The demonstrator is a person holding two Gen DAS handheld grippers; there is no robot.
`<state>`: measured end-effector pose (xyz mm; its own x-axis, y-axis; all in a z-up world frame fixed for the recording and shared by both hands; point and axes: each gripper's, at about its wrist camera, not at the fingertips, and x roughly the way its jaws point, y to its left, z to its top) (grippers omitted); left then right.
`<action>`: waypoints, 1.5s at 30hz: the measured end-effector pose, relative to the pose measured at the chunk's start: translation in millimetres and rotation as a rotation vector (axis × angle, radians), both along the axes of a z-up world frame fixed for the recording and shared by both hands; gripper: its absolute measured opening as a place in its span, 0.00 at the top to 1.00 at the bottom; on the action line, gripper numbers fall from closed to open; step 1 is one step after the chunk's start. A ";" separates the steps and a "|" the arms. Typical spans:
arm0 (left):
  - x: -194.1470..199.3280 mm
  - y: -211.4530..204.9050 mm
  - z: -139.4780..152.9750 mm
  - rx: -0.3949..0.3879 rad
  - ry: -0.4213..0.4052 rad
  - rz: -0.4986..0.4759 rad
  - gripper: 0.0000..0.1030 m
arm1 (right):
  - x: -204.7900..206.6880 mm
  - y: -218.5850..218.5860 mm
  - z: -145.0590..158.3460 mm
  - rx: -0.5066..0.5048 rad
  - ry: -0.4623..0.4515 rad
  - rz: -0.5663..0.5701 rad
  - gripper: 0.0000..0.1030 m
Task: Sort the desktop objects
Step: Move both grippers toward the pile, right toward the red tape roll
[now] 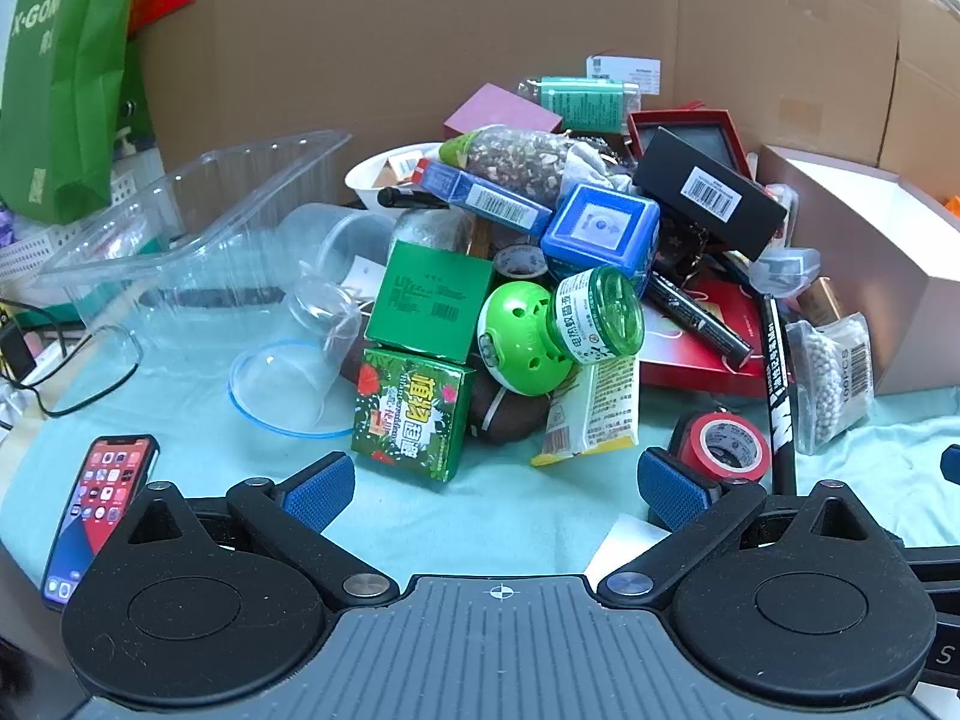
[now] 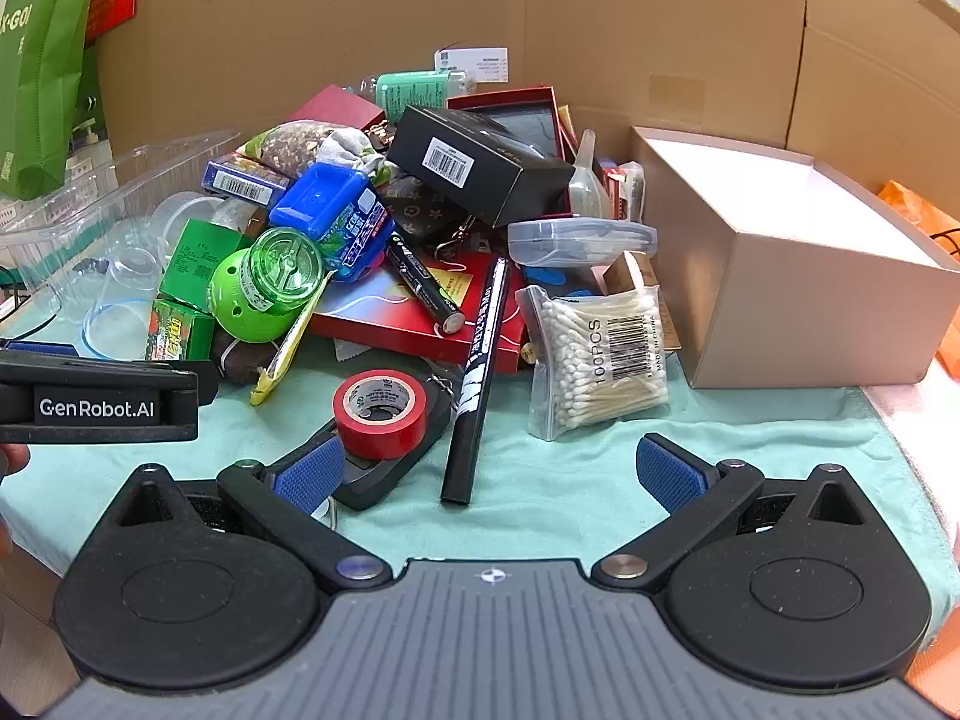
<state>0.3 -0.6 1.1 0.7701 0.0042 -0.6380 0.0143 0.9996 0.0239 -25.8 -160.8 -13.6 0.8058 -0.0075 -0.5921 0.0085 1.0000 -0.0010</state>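
Both my grippers, left (image 1: 495, 489) and right (image 2: 489, 474), spread wide, nothing pinched. Red tape roll (image 2: 379, 414) touching right's left pad, lower centre; clutter pile (image 1: 540, 252) mid-frame.

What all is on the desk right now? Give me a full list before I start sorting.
red tape roll: 1, red, front of pile, on a black object
cotton swab bag: 1, clear, left of pink box
pink box: 1, open, right side
black markers: 2, black, on and before red flat box
black barcode box: 1, top of pile
blue case: 1, pile centre
green boxes: 2, pile left
clear tray: 1, far left
phone: 1, near left
left claw: open
right claw: open
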 end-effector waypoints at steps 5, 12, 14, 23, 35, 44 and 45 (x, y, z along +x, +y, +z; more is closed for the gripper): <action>0.8 0.7 -1.9 -0.004 0.004 -0.001 0.00 | 4.2 2.1 -3.8 -0.002 0.004 0.002 0.00; 1.7 0.7 -2.4 -0.005 0.010 -0.003 0.00 | 6.4 1.3 -5.5 0.000 0.011 0.002 0.00; 2.4 1.0 -2.6 -0.007 0.012 -0.002 0.00 | 6.4 1.4 -5.7 0.000 0.011 0.001 0.00; 5.4 2.7 -5.8 -0.013 0.024 -0.005 0.00 | 9.2 0.5 -9.2 0.005 0.025 0.001 0.00; 13.0 3.7 -15.5 -0.028 0.055 -0.008 0.00 | 16.4 -0.2 -16.1 0.015 0.053 0.004 0.00; 19.1 9.1 -22.0 -0.068 0.058 -0.014 0.00 | 22.8 -2.3 -25.1 0.033 0.071 0.024 0.00; 19.6 10.7 -23.2 -0.074 0.054 -0.014 0.00 | 22.5 -2.3 -26.4 0.032 0.067 0.036 0.00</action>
